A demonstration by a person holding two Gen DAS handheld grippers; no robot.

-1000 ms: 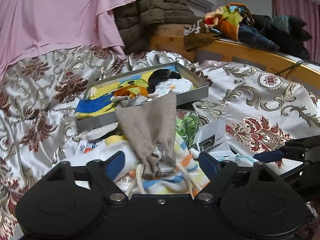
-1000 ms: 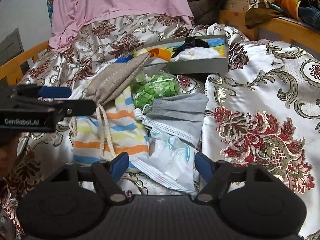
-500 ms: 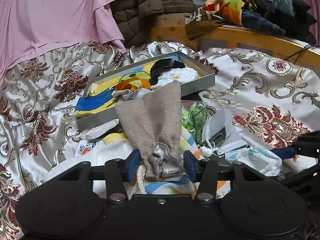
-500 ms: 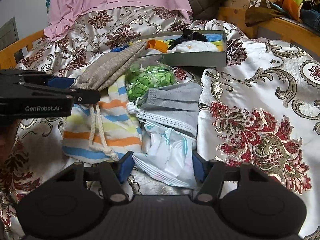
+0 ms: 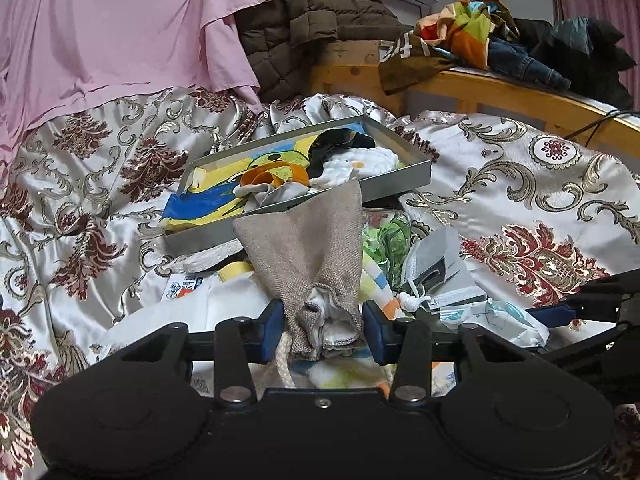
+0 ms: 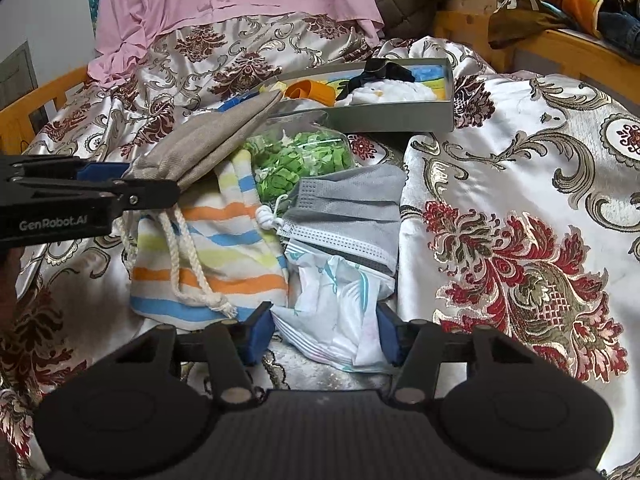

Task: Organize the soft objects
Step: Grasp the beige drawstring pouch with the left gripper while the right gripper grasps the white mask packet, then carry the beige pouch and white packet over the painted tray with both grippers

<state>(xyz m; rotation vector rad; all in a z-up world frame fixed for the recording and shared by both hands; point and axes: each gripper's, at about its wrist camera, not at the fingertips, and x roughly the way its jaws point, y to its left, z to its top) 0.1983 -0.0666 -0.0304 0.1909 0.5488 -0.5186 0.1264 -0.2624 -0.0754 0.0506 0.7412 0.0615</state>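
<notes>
**Both grippers closing on soft items in front of the grey tray**

Left gripper [image 5: 323,330]: clamped on the gathered mouth of the beige drawstring pouch [image 5: 308,248], blue pads pressing the fabric from either side, jaws just drawn in around it. Pouch body stretched from the pads up to the near rim of the grey tray [image 5: 404,178], far corner lying on that rim. White cords [image 6: 188,256] trailing from the pouch mouth across the striped cloth [image 6: 224,248] underneath.

Right gripper [image 6: 325,330]: jaws just narrowing, pads set on either side of the crumpled white packet [image 6: 336,304]; left pad just beside the packet's edge, right pad at or against its other edge, firm contact not clear. Not yet a visible squeeze.

Relative to the tray: bag of green pieces [image 6: 300,156] directly in front of its near wall; grey face mask [image 6: 352,208] in front of that bag; white packet nearest the camera, touching the mask's lower edge; striped cloth to the left of mask and packet, under the pouch.

Inside the tray: an orange band [image 5: 274,174], a black piece and a white knitted item [image 5: 364,162], lying on a yellow-and-blue picture.

All resting on a floral satin bedspread [image 6: 520,200]. Behind the tray, a pink sheet [image 5: 120,32] draped down.
</notes>
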